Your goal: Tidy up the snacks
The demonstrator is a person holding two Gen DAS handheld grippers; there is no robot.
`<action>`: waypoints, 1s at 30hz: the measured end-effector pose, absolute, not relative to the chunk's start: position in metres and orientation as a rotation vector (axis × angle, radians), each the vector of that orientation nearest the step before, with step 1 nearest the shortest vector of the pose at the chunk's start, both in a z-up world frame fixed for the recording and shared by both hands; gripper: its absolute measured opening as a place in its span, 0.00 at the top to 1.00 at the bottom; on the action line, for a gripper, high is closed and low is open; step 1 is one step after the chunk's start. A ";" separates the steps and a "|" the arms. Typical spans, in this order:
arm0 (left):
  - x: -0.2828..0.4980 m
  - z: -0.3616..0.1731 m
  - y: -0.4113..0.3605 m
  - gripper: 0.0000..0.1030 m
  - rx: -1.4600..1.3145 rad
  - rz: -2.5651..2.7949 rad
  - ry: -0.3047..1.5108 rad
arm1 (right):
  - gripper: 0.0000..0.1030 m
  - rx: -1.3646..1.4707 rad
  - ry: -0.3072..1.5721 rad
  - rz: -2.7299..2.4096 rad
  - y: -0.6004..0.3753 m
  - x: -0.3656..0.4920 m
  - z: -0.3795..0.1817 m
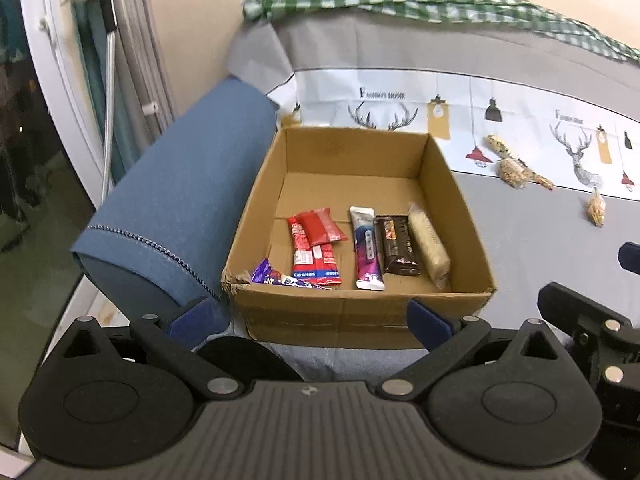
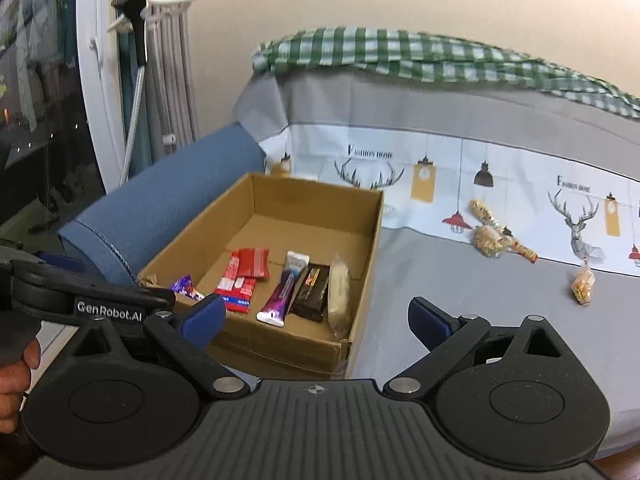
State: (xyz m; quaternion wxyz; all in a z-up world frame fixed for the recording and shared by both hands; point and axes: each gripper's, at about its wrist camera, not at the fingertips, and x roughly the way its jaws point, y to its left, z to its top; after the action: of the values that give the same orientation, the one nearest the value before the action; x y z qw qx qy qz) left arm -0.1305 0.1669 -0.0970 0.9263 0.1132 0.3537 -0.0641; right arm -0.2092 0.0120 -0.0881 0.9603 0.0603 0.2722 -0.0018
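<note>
Both jaws are spread wide, nothing gripped: left gripper [image 1: 308,316], right gripper [image 2: 316,314]. Wrapped bar snacks [image 1: 366,248] are laid side by side in the open brown cardboard box [image 1: 460,204], presumably to keep rows tidy; long axes run front to back. Three clear-wrapped nut snacks [image 2: 490,236] are left loose on the grey printed bedcover [image 2: 460,300], well apart from the box.

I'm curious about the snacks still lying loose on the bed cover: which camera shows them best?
The right wrist view: the loose snacks sit well inside the picture, with one small bag lying apart and the whole stretch of cover around them visible. The left wrist view shows the same loose snacks smaller and nearer its right edge, beyond the cardboard box.
</note>
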 end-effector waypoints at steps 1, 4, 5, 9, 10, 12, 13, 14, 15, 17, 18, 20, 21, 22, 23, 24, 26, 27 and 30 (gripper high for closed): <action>-0.135 -0.095 0.166 0.00 0.236 -0.133 0.717 | 0.05 0.126 0.542 -0.005 0.012 -0.214 -0.087; -0.145 -0.091 0.163 0.00 0.244 -0.137 0.702 | 0.05 0.131 0.519 -0.002 0.012 -0.226 -0.083; -0.146 -0.090 0.163 0.00 0.246 -0.138 0.698 | 0.05 0.130 0.510 0.000 0.012 -0.230 -0.082; -0.153 -0.086 0.162 0.00 0.253 -0.139 0.685 | 0.05 0.128 0.480 0.007 0.014 -0.240 -0.078; -0.154 -0.085 0.161 0.00 0.256 -0.139 0.680 | 0.05 0.127 0.474 0.008 0.014 -0.242 -0.077; -0.156 -0.084 0.162 0.00 0.260 -0.138 0.673 | 0.04 0.128 0.465 0.011 0.013 -0.244 -0.076; -0.157 -0.084 0.161 0.00 0.261 -0.137 0.670 | 0.04 0.129 0.463 0.012 0.013 -0.245 -0.076; -0.158 -0.083 0.161 0.00 0.263 -0.137 0.669 | 0.04 0.131 0.461 0.014 0.013 -0.246 -0.076; -0.158 -0.083 0.161 0.00 0.263 -0.137 0.668 | 0.04 0.132 0.460 0.015 0.014 -0.246 -0.076; -0.159 -0.083 0.161 0.00 0.264 -0.139 0.666 | 0.04 0.133 0.459 0.018 0.014 -0.247 -0.076; -0.160 -0.083 0.161 0.00 0.265 -0.139 0.666 | 0.04 0.133 0.459 0.019 0.016 -0.247 -0.076; -0.160 -0.083 0.161 0.00 0.266 -0.139 0.664 | 0.03 0.130 0.459 0.023 0.016 -0.248 -0.075; -0.160 -0.083 0.161 0.00 0.266 -0.139 0.665 | 0.03 0.129 0.459 0.023 0.016 -0.248 -0.075; -0.159 -0.083 0.161 0.00 0.267 -0.140 0.666 | 0.03 0.128 0.458 0.023 0.016 -0.248 -0.075; -0.159 -0.083 0.161 0.00 0.268 -0.140 0.667 | 0.03 0.128 0.457 0.023 0.016 -0.248 -0.075; -0.159 -0.083 0.161 0.00 0.269 -0.141 0.668 | 0.03 0.129 0.458 0.023 0.016 -0.248 -0.075; -0.159 -0.083 0.161 0.00 0.270 -0.141 0.668 | 0.03 0.129 0.460 0.023 0.016 -0.248 -0.075; -0.158 -0.083 0.161 0.00 0.271 -0.142 0.668 | 0.03 0.130 0.461 0.026 0.014 -0.248 -0.075; -0.158 -0.083 0.160 0.00 0.272 -0.142 0.672 | 0.03 0.131 0.465 0.029 0.015 -0.248 -0.076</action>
State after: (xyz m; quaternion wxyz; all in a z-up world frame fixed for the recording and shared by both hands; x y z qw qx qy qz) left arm -0.1585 0.1599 -0.0829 0.9326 0.1328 0.3284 -0.0693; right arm -0.2476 0.0150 -0.0756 0.9708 0.0650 0.2304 0.0145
